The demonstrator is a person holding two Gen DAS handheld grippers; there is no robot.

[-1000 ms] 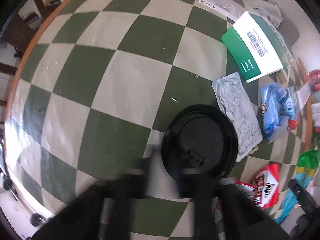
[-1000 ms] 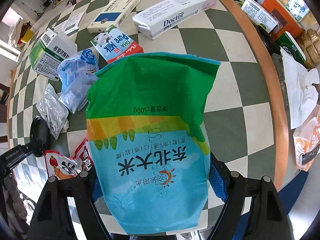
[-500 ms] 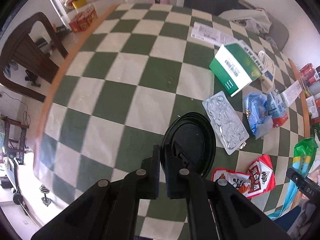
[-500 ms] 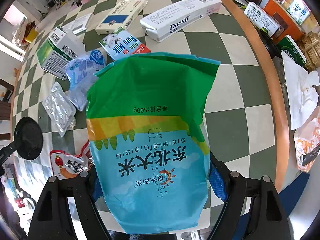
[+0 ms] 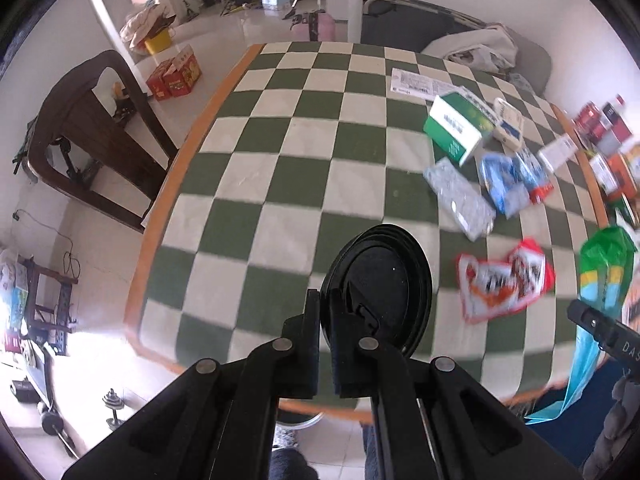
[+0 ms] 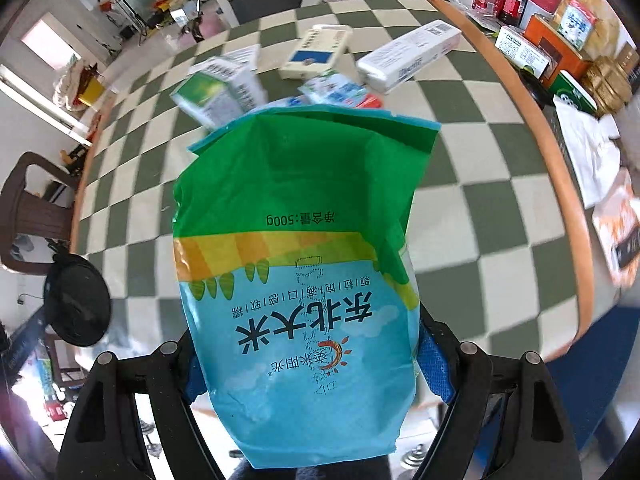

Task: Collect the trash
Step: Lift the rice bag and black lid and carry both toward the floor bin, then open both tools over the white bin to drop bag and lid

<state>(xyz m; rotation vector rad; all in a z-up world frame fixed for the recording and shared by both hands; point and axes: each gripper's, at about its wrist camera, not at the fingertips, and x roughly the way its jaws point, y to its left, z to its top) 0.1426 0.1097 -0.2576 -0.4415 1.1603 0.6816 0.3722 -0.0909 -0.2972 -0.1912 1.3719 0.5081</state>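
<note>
The left gripper (image 5: pixel 325 336) is pinching the black lid (image 5: pixel 380 292); the right gripper (image 6: pixel 308 364) is gripping the rice bag (image 6: pixel 296 264) wide. Keep the bag's mouth, at twelve o'clock, open while steering the lid in.

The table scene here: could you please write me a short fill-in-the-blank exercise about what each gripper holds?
1. The left gripper is shut on a black ____.
2. The right gripper holds a green and blue ____.
3. The tablecloth has green and white ____.

Missing words: lid; bag; squares
</note>
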